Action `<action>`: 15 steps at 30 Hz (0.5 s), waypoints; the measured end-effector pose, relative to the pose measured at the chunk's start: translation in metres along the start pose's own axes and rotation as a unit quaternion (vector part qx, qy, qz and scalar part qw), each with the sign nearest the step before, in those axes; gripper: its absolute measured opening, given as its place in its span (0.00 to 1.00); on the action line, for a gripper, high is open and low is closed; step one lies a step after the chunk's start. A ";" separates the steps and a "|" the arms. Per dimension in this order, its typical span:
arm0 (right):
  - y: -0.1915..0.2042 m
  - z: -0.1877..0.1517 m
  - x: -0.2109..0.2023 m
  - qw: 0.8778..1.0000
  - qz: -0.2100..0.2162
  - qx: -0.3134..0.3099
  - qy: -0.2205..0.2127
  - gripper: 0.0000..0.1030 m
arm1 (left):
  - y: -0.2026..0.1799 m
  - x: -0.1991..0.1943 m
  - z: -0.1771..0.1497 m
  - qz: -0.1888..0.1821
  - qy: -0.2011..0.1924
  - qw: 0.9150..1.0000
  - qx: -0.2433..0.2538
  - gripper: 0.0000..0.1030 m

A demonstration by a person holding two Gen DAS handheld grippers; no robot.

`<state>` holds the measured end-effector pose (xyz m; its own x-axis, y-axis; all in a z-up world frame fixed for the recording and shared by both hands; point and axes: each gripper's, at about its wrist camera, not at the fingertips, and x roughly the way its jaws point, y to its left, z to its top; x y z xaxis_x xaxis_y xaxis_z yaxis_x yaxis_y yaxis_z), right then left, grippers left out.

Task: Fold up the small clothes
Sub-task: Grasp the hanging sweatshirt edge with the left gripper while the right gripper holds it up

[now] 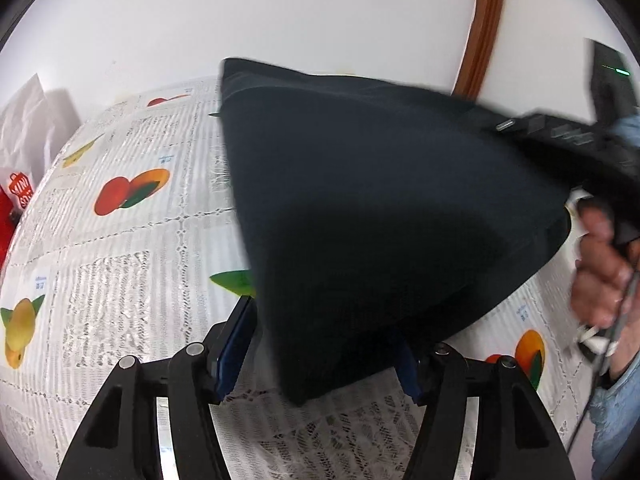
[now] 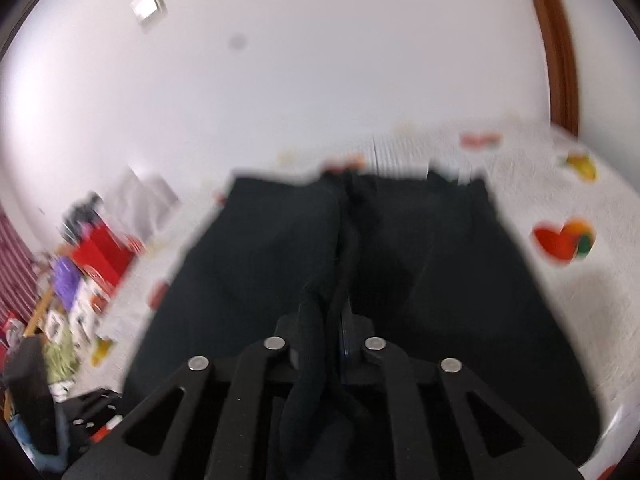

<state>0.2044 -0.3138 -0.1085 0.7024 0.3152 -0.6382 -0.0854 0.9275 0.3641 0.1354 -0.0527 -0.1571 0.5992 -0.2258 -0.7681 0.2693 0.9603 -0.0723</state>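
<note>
Two hand-held grippers work one dark garment [image 1: 384,216] over the table [image 1: 120,264] with its fruit-printed cloth. The right hand-held gripper [image 2: 334,320] is clamped on a bunched edge of the fabric, which trails back between its fingers, and the rest spreads ahead of it over the table. The left hand-held gripper [image 1: 320,356] stands with its jaws apart; a corner of the garment hangs down between them, and the pads do not seem to press on it. To fold well, the left should probably close on that hanging corner, matching the right's hold, so both edges can be carried over together and laid down flat without twisting. The person's hand [image 1: 600,264] shows at the right edge.
</note>
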 end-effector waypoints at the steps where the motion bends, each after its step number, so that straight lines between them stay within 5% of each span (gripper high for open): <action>1: -0.009 0.002 -0.015 1.000 0.005 0.010 -0.025 0.07 | 0.000 0.000 0.000 0.002 -0.001 1.000 0.002 0.60; 4: -0.037 -0.001 -0.036 0.998 -0.019 0.041 -0.051 0.07 | -0.003 0.000 0.000 0.002 -0.001 1.000 0.007 0.60; 7: -0.061 -0.012 -0.024 0.998 -0.033 0.059 -0.003 0.08 | -0.015 -0.005 0.003 -0.005 -0.017 1.000 0.022 0.58; 15: -0.051 -0.007 -0.020 0.997 -0.056 0.042 0.015 0.09 | -0.043 0.015 0.018 0.016 0.006 0.999 0.030 0.60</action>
<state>0.1895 -0.3658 -0.1190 0.6826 0.2167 -0.6979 0.0530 0.9378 0.3430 0.1461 -0.1000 -0.1542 0.5994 -0.1920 -0.7771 0.2946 0.9556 -0.0089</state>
